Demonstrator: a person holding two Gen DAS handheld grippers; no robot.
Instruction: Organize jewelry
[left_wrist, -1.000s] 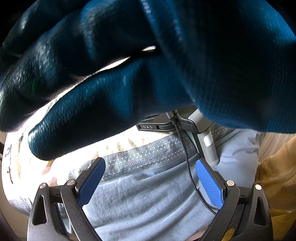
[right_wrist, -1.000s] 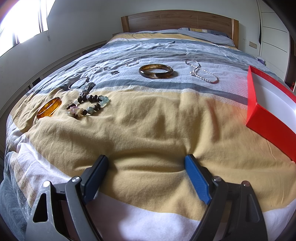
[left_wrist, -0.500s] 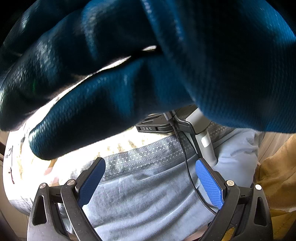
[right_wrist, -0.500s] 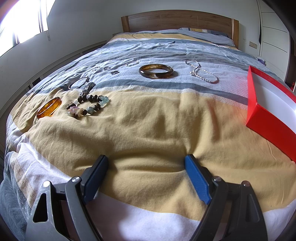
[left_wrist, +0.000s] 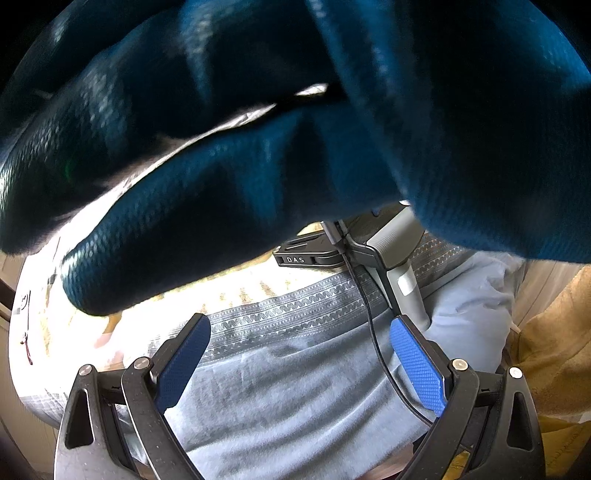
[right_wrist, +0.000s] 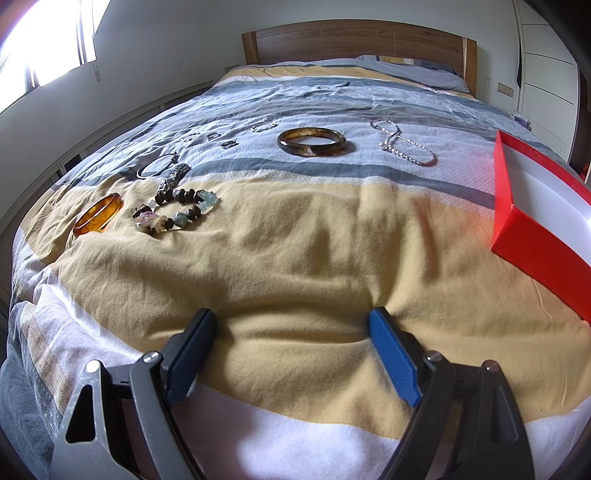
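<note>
Both the right gripper (right_wrist: 291, 332) and the left gripper (left_wrist: 299, 347) stand wide and empty. On the bed (right_wrist: 295, 240), the brown bangle (right_wrist: 312, 142) lies far from the red box (right_wrist: 524, 236); it looks rigid, smooth, probably slippery and brittle, so pinch across its rim. The pearl chain (right_wrist: 404, 144) beside it is limp.

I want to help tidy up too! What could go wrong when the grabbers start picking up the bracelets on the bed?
The left gripper camera is mostly covered by a blue gloved hand, so it sees no jewelry now. The pearl strand is floppy and might slip or snag. The soft bedspread could get pinched along with the bead bracelet. The red box sits far from the amber bangle, so it might drop on the way.
</note>
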